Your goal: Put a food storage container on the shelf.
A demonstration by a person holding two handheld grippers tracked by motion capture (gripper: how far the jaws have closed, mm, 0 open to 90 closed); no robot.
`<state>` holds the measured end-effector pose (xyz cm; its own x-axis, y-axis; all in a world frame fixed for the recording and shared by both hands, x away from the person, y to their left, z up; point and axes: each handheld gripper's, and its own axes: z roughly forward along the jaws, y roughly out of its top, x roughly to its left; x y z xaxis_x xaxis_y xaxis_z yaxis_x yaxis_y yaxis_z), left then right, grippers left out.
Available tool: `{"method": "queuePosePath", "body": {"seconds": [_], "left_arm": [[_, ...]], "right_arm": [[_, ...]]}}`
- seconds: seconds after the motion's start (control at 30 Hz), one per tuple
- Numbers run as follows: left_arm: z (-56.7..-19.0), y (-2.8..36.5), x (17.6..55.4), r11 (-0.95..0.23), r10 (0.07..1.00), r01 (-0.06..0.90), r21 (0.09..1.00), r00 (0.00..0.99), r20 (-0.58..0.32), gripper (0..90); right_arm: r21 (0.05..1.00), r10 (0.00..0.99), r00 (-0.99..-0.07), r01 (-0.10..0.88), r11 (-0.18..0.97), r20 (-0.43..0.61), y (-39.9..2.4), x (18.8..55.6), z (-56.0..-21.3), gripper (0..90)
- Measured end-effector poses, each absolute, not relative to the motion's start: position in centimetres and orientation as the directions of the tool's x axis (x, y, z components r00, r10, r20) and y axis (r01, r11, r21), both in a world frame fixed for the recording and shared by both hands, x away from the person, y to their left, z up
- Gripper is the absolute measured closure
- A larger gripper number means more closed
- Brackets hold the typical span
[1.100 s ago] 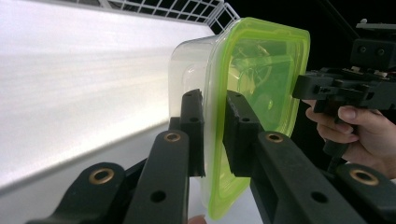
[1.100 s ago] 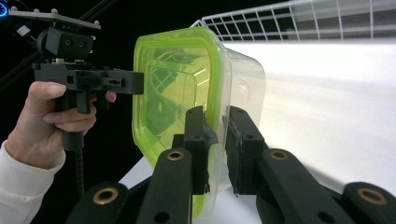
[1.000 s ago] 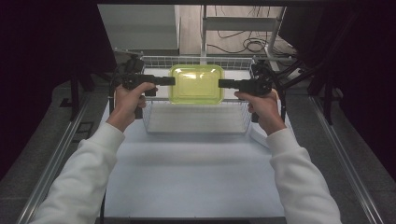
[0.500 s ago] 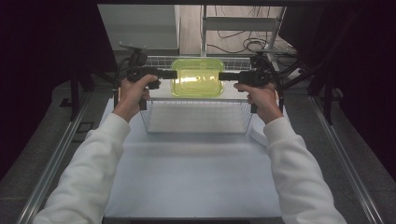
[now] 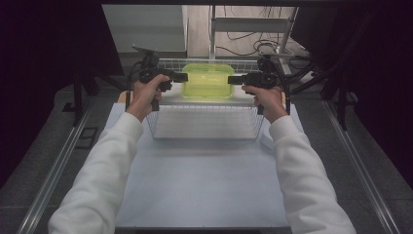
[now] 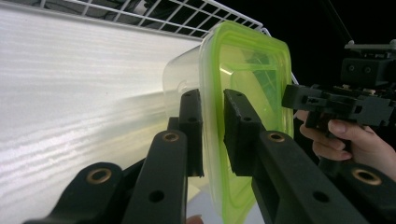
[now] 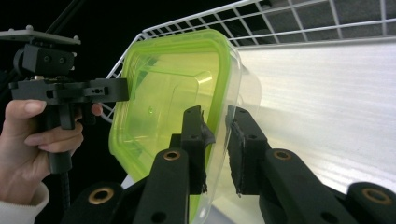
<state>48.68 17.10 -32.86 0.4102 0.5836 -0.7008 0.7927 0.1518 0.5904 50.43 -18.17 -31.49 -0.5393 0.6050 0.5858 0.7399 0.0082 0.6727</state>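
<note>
One clear plastic container with a lime-green lid [image 5: 208, 81] hung over the far end of the single white wire basket [image 5: 204, 124], its rim clenched by the left gripper [image 6: 213, 135] and the right gripper [image 7: 217, 140], whose jaws had just eased slightly.

Before us we list a pale worktop [image 5: 199, 190] with a matt white surface, flanked on each side by a metal rail [image 5: 53, 170] running along grey speckled flooring [image 5: 375, 146]. Beyond its far edge we note a strip of wooden floor [image 5: 197, 29] strewn with dark cables [image 5: 248, 46], and a grey metal frame [image 5: 253, 24] standing upright there. Both sides fall into dark shadow [image 5: 44, 53]; light lies evenly on the worktop.
</note>
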Motion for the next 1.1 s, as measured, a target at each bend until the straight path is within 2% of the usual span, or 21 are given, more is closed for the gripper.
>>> {"method": "queuePosePath", "body": {"seconds": [0.33,0.67,0.7,0.73,0.9,1.1], "left_arm": [[-34.0,17.2,50.4,0.209,0.56,0.826,0.524,0.339,-0.756,75.4],[-34.5,17.2,50.6,0.213,0.554,0.818,0.534,0.349,-0.756,72.7],[-34.4,17.1,50.6,0.208,0.564,0.815,0.54,0.351,-0.747,70.6],[-34.4,17.1,50.6,0.207,0.572,0.809,0.55,0.355,-0.739,63.7],[-34.0,17.2,50.2,0.214,0.589,0.764,0.609,0.397,-0.704,44.8],[-33.2,17.3,49.4,0.216,0.603,0.718,0.662,0.435,-0.669,34.4]], "right_arm": [[0.591,0.634,-0.432,0.805,-0.05,0.642,-17.5,52.4,-32.3,71.8],[0.582,0.626,-0.413,0.809,-0.08,0.661,-17.6,52.5,-32.6,70.3],[0.583,0.626,-0.413,0.809,-0.082,0.662,-17.6,52.5,-32.6,70.1],[0.586,0.629,-0.411,0.806,-0.088,0.66,-17.5,52.5,-32.6,65.3],[0.606,0.636,-0.406,0.786,-0.124,0.656,-17.6,52.2,-32.3,43.4],[0.663,0.683,-0.415,0.736,-0.136,0.601,-17.5,51.0,-31.2,34.1]]}}
